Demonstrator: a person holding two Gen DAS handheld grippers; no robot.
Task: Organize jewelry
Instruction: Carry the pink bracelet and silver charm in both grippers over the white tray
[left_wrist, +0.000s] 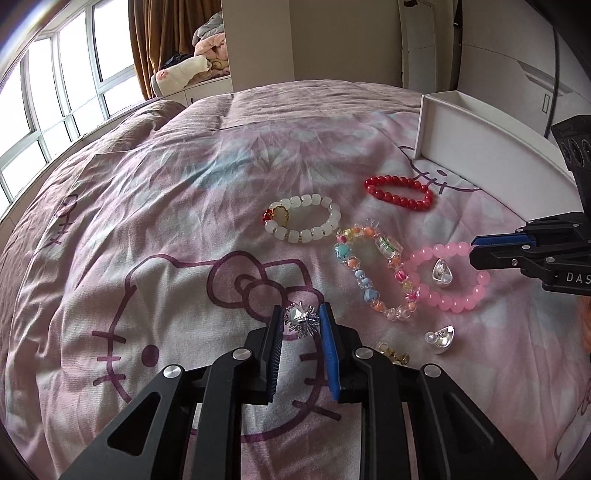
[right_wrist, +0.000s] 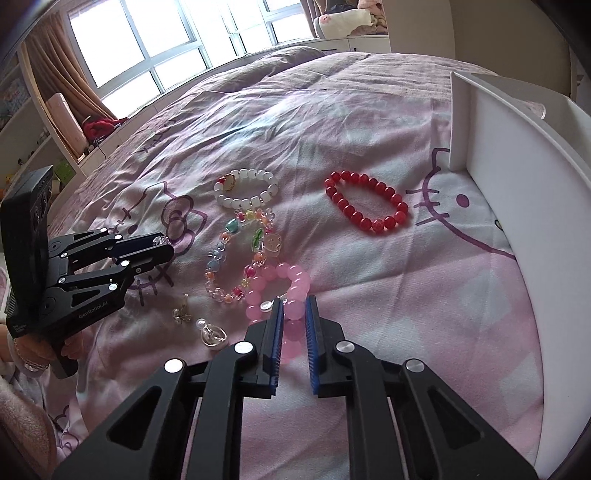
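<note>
My left gripper (left_wrist: 302, 314) is shut on a small silver spider-shaped charm (left_wrist: 301, 318), held just above the bedspread. My right gripper (right_wrist: 294, 304) straddles the near beads of the pink bracelet (right_wrist: 284, 284), its jaws closed around them; it also shows in the left wrist view (left_wrist: 448, 275). A multicoloured bead bracelet (left_wrist: 373, 269), a white bead bracelet (left_wrist: 303, 218) and a red bead bracelet (left_wrist: 399, 192) lie on the bed. A clear teardrop charm (left_wrist: 442, 270) lies inside the pink bracelet; another (left_wrist: 441, 338) and a gold clasp piece (left_wrist: 393, 354) lie nearer.
A white open box (left_wrist: 491, 144) stands at the right on the pink Hello Kitty bedspread (left_wrist: 166, 221); it also shows in the right wrist view (right_wrist: 517, 184). Windows, curtains and piled bedding are beyond the bed.
</note>
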